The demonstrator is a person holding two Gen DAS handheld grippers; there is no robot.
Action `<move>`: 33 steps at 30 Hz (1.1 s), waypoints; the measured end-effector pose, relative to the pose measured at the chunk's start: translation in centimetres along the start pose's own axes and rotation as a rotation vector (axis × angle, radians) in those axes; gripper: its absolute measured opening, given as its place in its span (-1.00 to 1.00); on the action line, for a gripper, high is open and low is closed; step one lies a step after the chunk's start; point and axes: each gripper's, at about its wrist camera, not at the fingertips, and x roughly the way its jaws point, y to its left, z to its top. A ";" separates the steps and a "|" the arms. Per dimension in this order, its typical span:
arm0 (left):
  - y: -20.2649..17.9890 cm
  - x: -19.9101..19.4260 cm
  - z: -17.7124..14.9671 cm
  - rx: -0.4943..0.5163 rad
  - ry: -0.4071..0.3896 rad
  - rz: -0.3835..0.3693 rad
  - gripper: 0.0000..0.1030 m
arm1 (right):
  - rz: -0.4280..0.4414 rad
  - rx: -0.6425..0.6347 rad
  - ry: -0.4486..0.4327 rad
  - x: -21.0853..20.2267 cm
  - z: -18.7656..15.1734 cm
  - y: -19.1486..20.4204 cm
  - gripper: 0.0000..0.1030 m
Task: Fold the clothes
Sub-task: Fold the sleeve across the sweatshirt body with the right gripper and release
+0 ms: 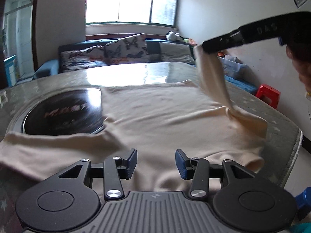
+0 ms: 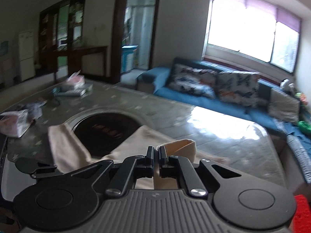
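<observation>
On the glass-topped table [image 1: 58,77], a cream T-shirt [image 1: 155,112] is lying spread out, its body partly covering the round black induction hob [image 1: 64,112] set into the tabletop. One sleeve is stretching flat toward the left of the left wrist view, and the other sleeve is being lifted clear of the table — it is hanging in a twisted strip from the right gripper [image 1: 206,47], which is reaching in from the upper right. Seen from its own camera, the right gripper [image 2: 155,153] is clamping its jaws together on that sleeve's cuff, with the cream fabric bunching just past the fingertips. The left gripper [image 1: 156,163] is hovering low over the shirt's near edge, its blue-padded jaws standing apart with nothing between them — only cloth lying beneath. Behind the table, a blue sofa [image 2: 161,81] with butterfly-print cushions [image 1: 126,46] is sitting under a bright window [image 1: 132,2]. A red stool [image 1: 268,95] is standing by the right wall.
</observation>
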 end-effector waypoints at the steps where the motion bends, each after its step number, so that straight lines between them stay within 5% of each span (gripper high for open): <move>1: 0.2 -0.1 -0.1 -0.007 0.002 0.004 -0.09 | 0.020 -0.003 0.011 0.5 -0.1 0.6 -0.92; 10: 0.7 -1.1 -0.3 -0.027 -0.005 0.023 -0.08 | 0.119 -0.024 0.046 1.9 -0.9 2.8 -0.75; 24: 0.9 1.0 0.9 -0.040 0.027 0.058 -0.14 | -0.107 -0.017 0.203 -1.5 -8.1 -4.5 0.03; 33: -0.1 0.9 1.5 -0.001 0.023 0.093 -0.80 | -0.094 -0.017 0.256 -2.0 -12.3 -5.2 0.31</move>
